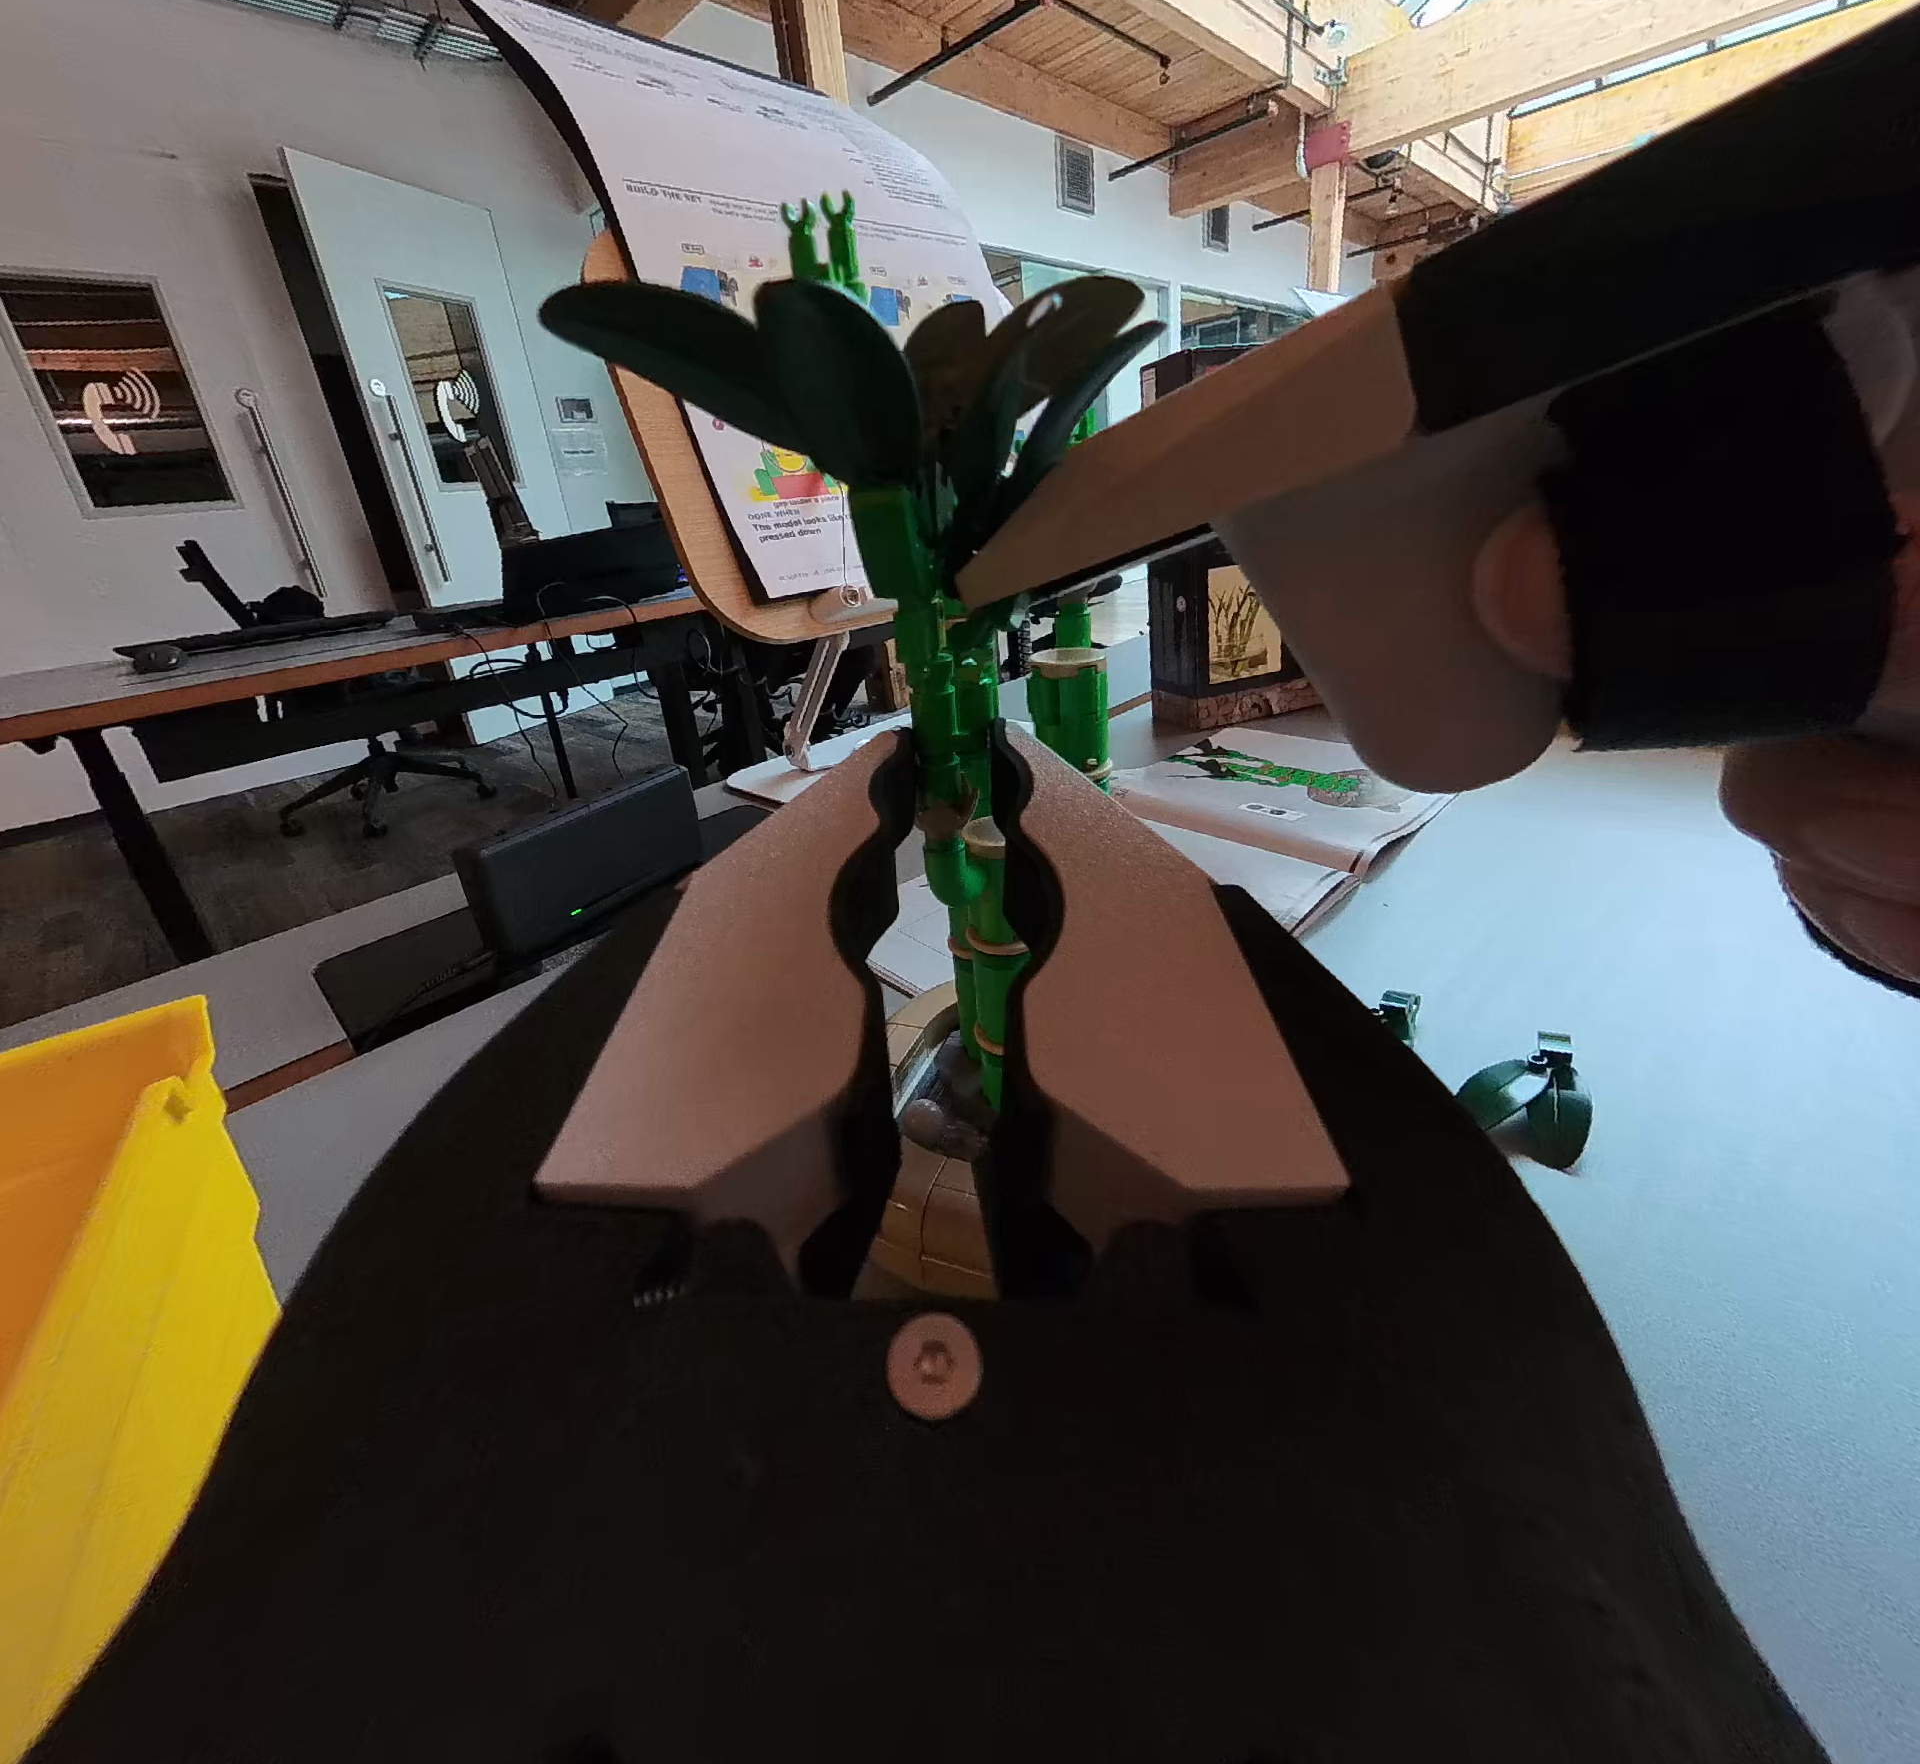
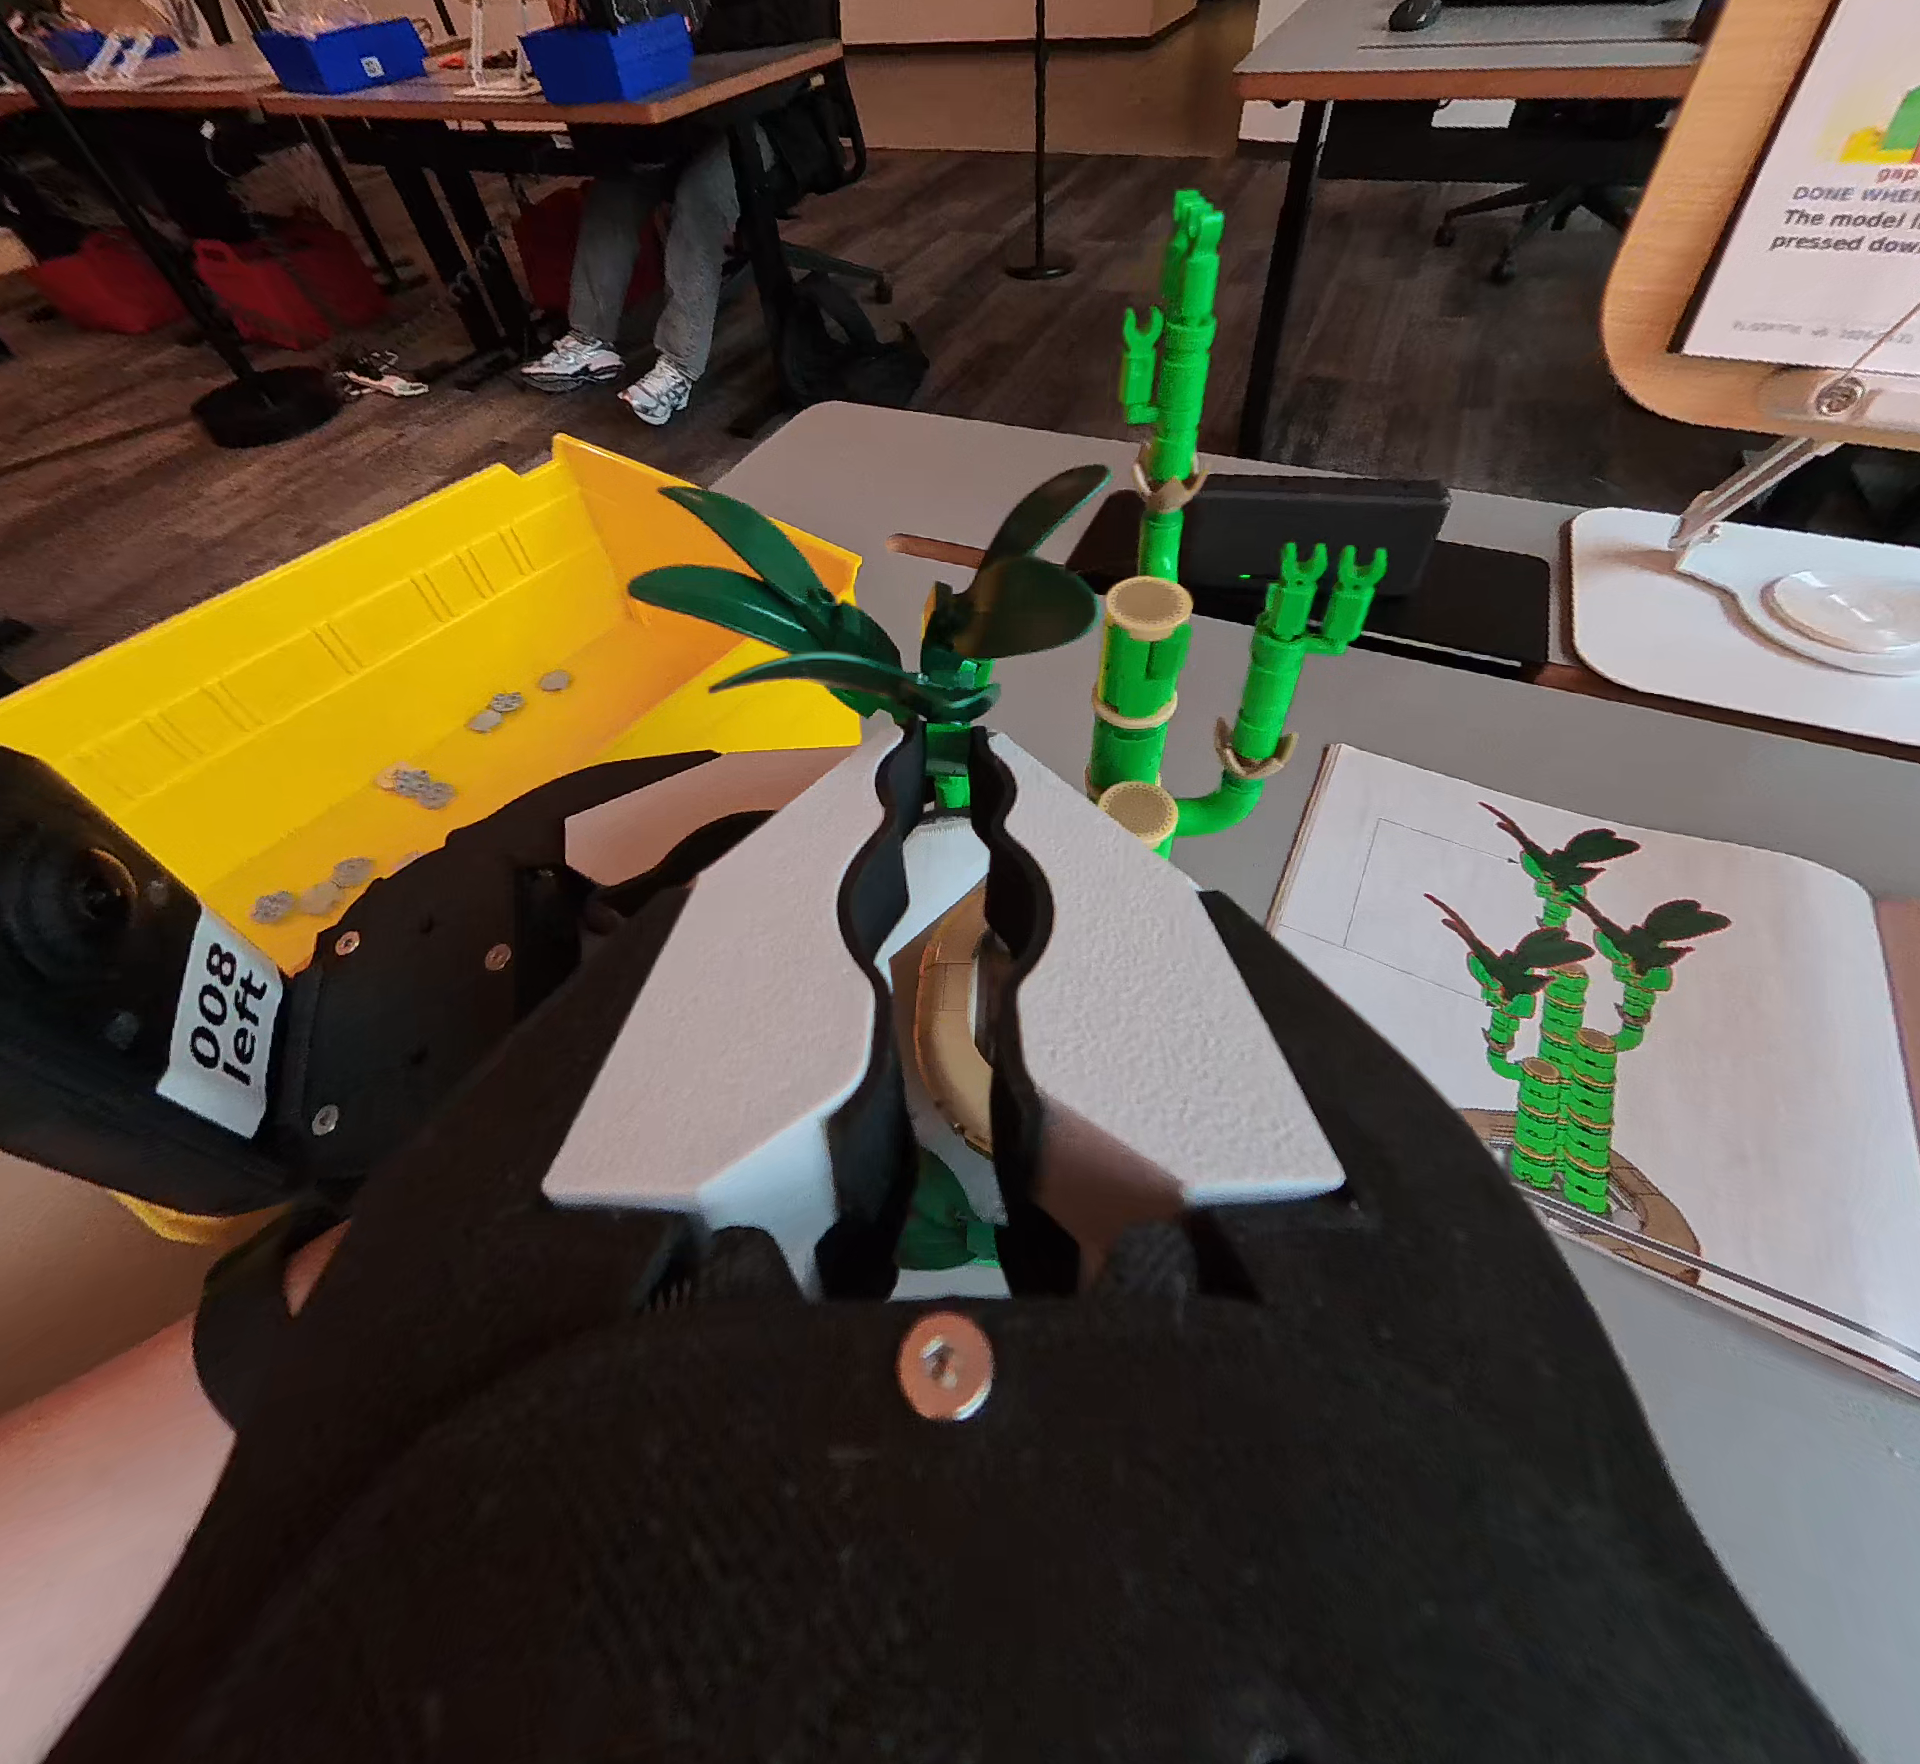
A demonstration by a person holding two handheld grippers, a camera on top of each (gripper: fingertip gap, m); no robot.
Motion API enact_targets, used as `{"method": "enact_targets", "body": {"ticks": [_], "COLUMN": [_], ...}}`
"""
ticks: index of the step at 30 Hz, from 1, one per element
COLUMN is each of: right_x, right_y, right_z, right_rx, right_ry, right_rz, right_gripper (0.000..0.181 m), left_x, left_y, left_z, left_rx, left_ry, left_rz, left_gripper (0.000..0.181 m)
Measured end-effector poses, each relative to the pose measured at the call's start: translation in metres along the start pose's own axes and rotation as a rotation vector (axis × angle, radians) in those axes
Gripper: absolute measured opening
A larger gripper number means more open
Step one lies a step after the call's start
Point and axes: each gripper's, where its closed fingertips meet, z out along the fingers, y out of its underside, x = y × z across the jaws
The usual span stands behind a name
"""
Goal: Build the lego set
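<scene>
A green bamboo model (image 2: 1143,675) stands on a round tan base (image 1: 925,1195), with several stalks ending in open clips. My left gripper (image 1: 951,769) is shut on a thin green stalk (image 1: 951,706) of the model, low down. A cluster of dark green leaves (image 1: 831,384) sits at the top of that stalk. My right gripper (image 2: 945,753) is shut on the leaf cluster's green stem (image 2: 948,764), just under the leaves (image 2: 831,634). In the left wrist view the right gripper (image 1: 971,587) reaches in from the upper right to the stalk's top.
A yellow bin (image 2: 416,675) with small grey pieces (image 2: 416,784) stands to the left. The open instruction booklet (image 2: 1558,987) lies to the right. Loose dark leaves (image 1: 1527,1106) lie on the grey table. A sheet on a wooden stand (image 1: 779,312) and a black box (image 1: 582,862) stand behind. My left and right fingertips are right by each other.
</scene>
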Motion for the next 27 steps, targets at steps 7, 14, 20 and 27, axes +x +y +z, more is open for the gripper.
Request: {"method": "enact_targets", "body": {"ticks": [7,14,20,27], "right_x": [0.0002,0.0001,0.0004,0.0003], "right_y": [0.0002,0.0003,0.0006,0.0007], "right_z": [-0.0010,-0.0012,-0.0015,-0.0021], "right_rx": [-0.010,0.002,0.025,0.058], "right_ry": [0.008,0.005,-0.005,-0.017], "right_rz": [-0.045,-0.090,-0.085,-0.111], "right_gripper": [0.007,0.007,0.007,0.007], "left_x": [0.0011,0.0013,0.0015,0.0016], "left_y": [-0.0003,-0.0004,-0.0005,-0.0006], "left_z": [0.0000,0.0001,0.0002,0.0000], "left_rx": [0.003,0.005,0.004,0.007], "left_ry": [0.011,0.016,0.017,0.015], "left_rz": [-0.015,-0.029,-0.032,-0.027], "left_gripper": [0.011,0.012,0.012,0.012]}}
